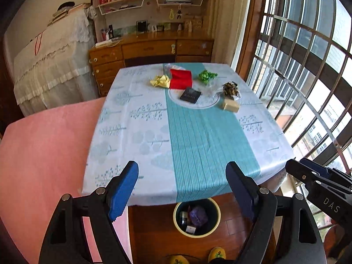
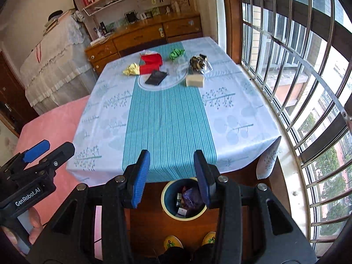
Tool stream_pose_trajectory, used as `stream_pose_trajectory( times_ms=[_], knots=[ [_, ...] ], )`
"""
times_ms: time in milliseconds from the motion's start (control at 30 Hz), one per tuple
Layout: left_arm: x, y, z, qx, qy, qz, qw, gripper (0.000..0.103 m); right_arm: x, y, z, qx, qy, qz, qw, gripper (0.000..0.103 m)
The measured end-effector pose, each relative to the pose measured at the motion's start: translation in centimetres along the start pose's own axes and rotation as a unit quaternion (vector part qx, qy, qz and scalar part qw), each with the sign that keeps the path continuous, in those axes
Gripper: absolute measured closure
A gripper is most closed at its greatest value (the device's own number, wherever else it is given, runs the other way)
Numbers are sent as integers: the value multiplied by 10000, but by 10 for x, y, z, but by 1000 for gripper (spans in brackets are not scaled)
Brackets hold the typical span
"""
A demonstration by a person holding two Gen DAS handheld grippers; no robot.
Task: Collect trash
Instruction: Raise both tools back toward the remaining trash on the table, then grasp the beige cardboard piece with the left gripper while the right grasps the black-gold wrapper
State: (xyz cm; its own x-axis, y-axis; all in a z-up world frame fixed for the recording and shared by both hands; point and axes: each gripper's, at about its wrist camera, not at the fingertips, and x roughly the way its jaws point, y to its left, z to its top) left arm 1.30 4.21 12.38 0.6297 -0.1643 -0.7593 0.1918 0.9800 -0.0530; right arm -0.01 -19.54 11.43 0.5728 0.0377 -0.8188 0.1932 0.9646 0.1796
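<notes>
Trash sits in a cluster at the far end of the counter: yellow wad, red box, green wad, dark wrapper, tan block, black card on a clear round plate. All well apart from both grippers, none held. Some pieces touch: yellow wad against red box, wrapper just behind tan block.

Bin stands on the floor below the near counter edge, right under the person, likely so items can be dropped straight down. Inside: purple crumpled bag, a few small boxes or packs, hard to tell exactly. Not full.

Left gripper hovers over the near edge, fingers wide apart, nothing between them. Right gripper beside it, above the bin, fingers partly spread, also empty. Both point toward the far cluster, looks like a ready pose before a reach.

Judgement: some trash binned, six or so pieces left; next move is a long reach across the cloth.

Around: pink bed left, barred window right, dresser behind.
</notes>
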Motion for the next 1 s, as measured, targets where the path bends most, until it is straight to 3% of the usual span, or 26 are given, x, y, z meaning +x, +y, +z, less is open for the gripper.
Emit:
stream_pose_trajectory(
  times_ms=[233, 467, 567, 767, 1000],
  knots=[
    [3, -46, 58, 274, 29, -248, 9993, 20, -16, -16, 45, 17, -276, -91, 9996, 65],
    [71, -87, 106, 237, 166, -210, 9994, 20, 40, -68, 93, 138, -160, -64, 9998, 65],
    [116, -106, 131, 101, 217, -46, 9997, 20, 77, -94, 121, 61, -51, -5, 10000, 65],
    [232, -154, 172, -157, 870, -120, 9960, 20, 159, -150, 177, -43, 388, 212, 9990, 65],
    [356, -195, 178, -244, 1624, -49, 9864, 20, 255, -206, 221, -26, 969, 396, 9945, 65]
  ],
)
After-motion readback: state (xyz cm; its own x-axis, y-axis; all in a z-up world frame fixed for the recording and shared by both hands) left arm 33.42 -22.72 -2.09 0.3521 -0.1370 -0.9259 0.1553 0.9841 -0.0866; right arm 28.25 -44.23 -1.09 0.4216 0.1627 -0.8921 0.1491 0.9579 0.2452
